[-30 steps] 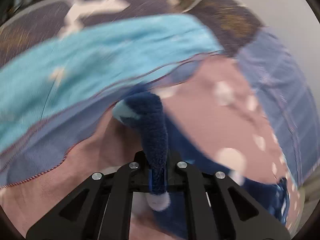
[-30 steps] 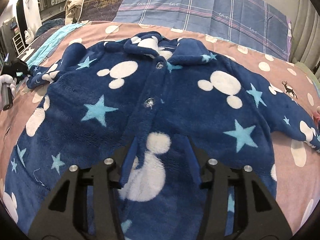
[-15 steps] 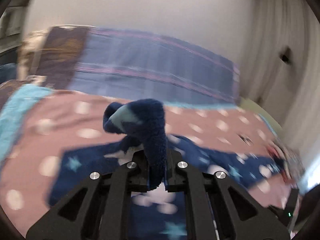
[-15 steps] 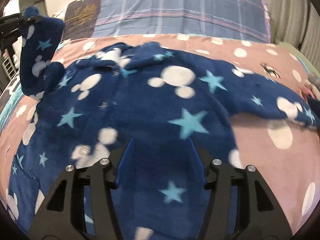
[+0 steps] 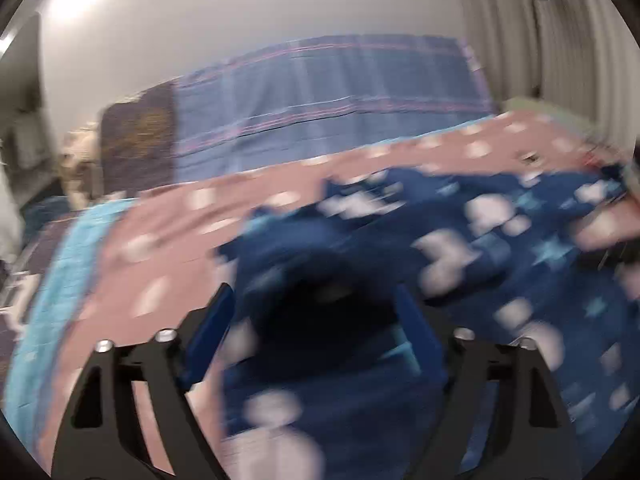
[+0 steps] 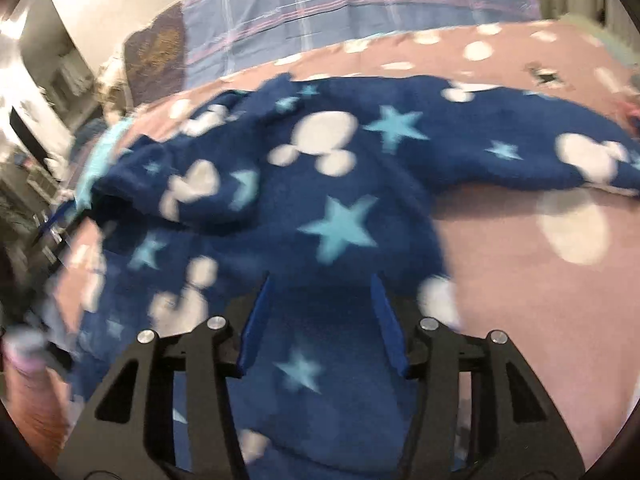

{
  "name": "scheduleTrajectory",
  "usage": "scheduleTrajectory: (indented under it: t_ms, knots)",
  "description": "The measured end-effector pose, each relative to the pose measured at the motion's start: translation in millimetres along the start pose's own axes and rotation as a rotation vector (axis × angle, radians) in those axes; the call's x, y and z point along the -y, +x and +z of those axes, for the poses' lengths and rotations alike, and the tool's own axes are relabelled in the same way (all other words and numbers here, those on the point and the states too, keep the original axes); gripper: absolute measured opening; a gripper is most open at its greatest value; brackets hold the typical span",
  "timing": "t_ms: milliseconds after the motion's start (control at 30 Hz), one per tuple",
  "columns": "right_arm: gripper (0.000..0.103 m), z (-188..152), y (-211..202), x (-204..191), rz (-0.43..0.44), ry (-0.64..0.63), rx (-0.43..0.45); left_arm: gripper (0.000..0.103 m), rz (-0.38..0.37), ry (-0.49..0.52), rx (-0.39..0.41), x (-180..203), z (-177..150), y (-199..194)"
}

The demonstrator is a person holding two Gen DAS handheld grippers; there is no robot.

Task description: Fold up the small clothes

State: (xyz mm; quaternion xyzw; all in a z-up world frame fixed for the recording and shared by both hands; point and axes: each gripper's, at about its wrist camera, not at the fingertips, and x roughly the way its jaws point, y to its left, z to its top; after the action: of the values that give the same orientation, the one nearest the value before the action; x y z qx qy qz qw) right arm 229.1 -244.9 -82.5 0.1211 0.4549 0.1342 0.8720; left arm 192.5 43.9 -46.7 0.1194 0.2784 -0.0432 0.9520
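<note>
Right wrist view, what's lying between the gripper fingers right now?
In the right wrist view, the navy fleece pyjama top with stars spreads between the right gripper and beyond, the fingers apart.

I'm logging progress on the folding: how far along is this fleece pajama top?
Done: one sleeve lies folded over the pajama top. In hand: the left gripper has just opened, releasing it; the right gripper hovers open. Left: the other sleeve remains spread on the dotted bedsheet.

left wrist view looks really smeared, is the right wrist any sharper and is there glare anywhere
Left wrist view: heavy motion blur over the fleece jacket, glare on the wall top left. Right wrist view: somewhat sharper, stars on the jacket readable, left edge smeared and overexposed.
</note>
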Motion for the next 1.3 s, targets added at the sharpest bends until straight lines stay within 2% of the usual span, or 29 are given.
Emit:
scheduleTrajectory:
  t_ms: [67, 167, 233, 367, 433, 467, 500, 533, 633, 667, 733, 800, 833, 967, 1067, 1167, 1200, 1233, 1300]
  knots:
    - [0.052, 17, 16, -12, 0.036, -0.031, -0.02, 0.086, 0.056, 0.003, -0.071, -20, -18, 12]
    - [0.057, 44, 47, -25, 0.063, -0.02, -0.049, 0.086, 0.05, -0.045, -0.189, -35, -22, 41]
    - [0.059, 63, 69, -32, 0.065, -0.004, -0.057, 0.086, 0.074, -0.09, -0.261, -46, -20, 62]
    - [0.068, 85, 110, -45, 0.082, 0.024, -0.075, 0.086, 0.196, -0.179, -0.294, -73, -19, 89]
    - [0.069, 86, 119, -54, 0.053, 0.01, -0.067, 0.086, 0.184, -0.217, -0.324, -82, -25, 99]
    - [0.055, 86, 119, -64, 0.035, -0.03, -0.044, 0.086, 0.178, -0.233, -0.327, -84, -26, 101]
    - [0.018, 86, 116, -68, 0.049, -0.053, -0.036, 0.086, 0.18, -0.243, -0.323, -85, -27, 100]
    - [0.013, 87, 110, -72, 0.067, -0.071, -0.031, 0.085, 0.195, -0.246, -0.314, -86, -27, 98]
    - [0.012, 89, 59, -79, 0.068, -0.105, 0.127, 0.079, 0.239, -0.213, -0.286, -79, -25, 95]
    - [0.011, 90, 36, -78, 0.013, -0.113, 0.187, 0.078, 0.253, -0.196, -0.275, -74, -23, 93]
    - [0.011, 88, 9, -67, -0.085, -0.106, 0.243, 0.078, 0.284, -0.154, -0.237, -63, -21, 82]
    - [0.013, 87, 3, -46, -0.178, -0.083, 0.227, 0.078, 0.281, -0.114, -0.204, -51, -19, 73]
    - [0.014, 85, 10, -32, -0.208, -0.069, 0.186, 0.078, 0.28, -0.085, -0.187, -45, -18, 69]
    - [0.02, 71, 44, 19, -0.264, 0.033, 0.044, 0.078, 0.25, -0.017, -0.16, -30, -17, 58]
    - [0.022, 61, 40, 35, -0.192, 0.103, 0.057, 0.078, 0.214, -0.021, -0.179, -34, -19, 54]
    - [0.03, 52, 24, 26, -0.164, 0.048, 0.087, 0.077, 0.152, -0.083, -0.204, -49, -22, 40]
    - [0.032, 50, 21, 17, -0.149, 0.02, 0.096, 0.062, 0.121, -0.121, -0.195, -54, -22, 33]
    - [0.032, 46, 14, 9, -0.117, -0.017, 0.11, 0.034, 0.086, -0.174, -0.175, -60, -21, 24]
    - [0.032, 38, 7, -10, -0.057, -0.069, 0.128, 0.01, 0.032, -0.271, -0.143, -69, -15, 15]
